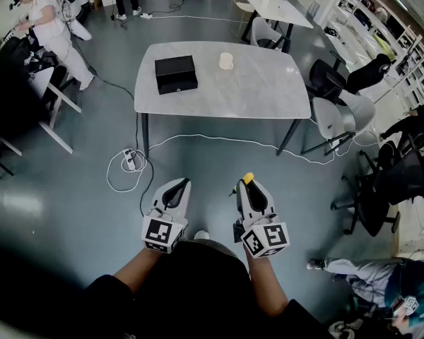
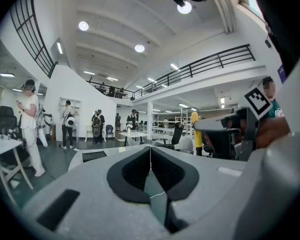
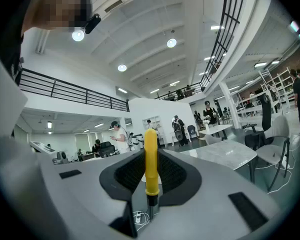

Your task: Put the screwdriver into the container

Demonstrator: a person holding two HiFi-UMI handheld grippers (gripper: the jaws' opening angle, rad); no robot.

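The screwdriver [image 1: 248, 178] has a yellow handle [image 3: 150, 159] and stands upright between the pads of my right gripper [image 1: 246, 186], which is shut on it; its dark shaft points down. My left gripper [image 1: 182, 184] is held beside it at the same height, its pads [image 2: 140, 169] meeting with nothing between them. From the left gripper view the yellow handle [image 2: 194, 129] shows off to the right. The container is a black box [image 1: 175, 73] on the far left part of a grey table [image 1: 268, 90], well ahead of both grippers.
A small white object [image 1: 226, 61] sits on the table next to the box. A white cable and power strip [image 1: 130, 159] lie on the floor between me and the table. Office chairs [image 1: 339, 83] stand to the right, and people stand at desks on the left.
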